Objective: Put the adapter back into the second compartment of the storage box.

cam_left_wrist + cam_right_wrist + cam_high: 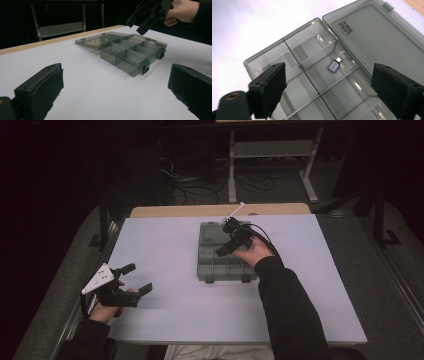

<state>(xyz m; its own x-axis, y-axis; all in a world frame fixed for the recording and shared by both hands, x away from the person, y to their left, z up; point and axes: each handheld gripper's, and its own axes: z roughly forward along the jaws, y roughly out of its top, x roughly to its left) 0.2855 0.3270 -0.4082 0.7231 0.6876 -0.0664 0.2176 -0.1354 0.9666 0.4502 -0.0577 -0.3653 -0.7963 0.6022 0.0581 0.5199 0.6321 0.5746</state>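
White table (165, 255), open organizer box (226, 265), small adapter (334, 65)

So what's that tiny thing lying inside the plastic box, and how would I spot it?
Find the grey see-through organiser box on the white table, its lid lying open. In the right claw's view, one compartment beside the lid hinge holds a small dark adapter-like piece with a silvery tip. The other visible compartments look empty.

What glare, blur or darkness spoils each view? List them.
High view: the room behind the table is nearly black, and the picture is soft. Left gripper view: its own jaws are blurred at the bottom, while the organizer box is sharp. Right gripper view: pale glare streaks the clear compartments, though the small adapter stays readable.
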